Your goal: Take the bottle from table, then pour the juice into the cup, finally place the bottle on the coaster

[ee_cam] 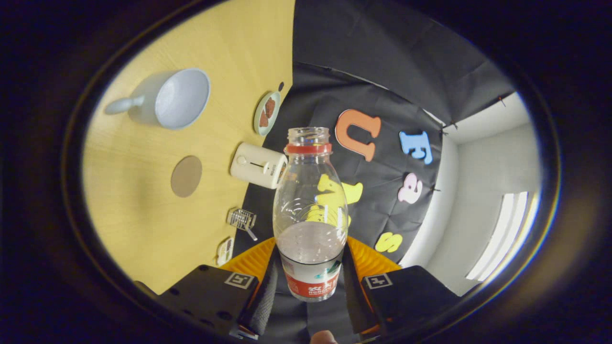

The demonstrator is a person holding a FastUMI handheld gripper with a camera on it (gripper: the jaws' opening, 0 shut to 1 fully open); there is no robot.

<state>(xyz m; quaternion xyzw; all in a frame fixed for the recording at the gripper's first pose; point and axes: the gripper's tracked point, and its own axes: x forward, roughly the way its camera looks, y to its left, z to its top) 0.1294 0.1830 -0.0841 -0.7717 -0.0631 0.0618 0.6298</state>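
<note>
- Gripper [310, 282] fingers clamp the open bottle [311, 210] by its lower body.
- Cup [167, 99] and round coaster [186, 176] sit on the table [143, 229], left of the bottle.

Clear glossy plastic for the bottle [310, 210], clamped between both fingers of the gripper [310, 282]; smooth matt glaze on the cup [168, 99]; pale matt wood grain on the table [143, 215]; flat matt coaster [186, 176]; thin wire basket [242, 219]
</note>
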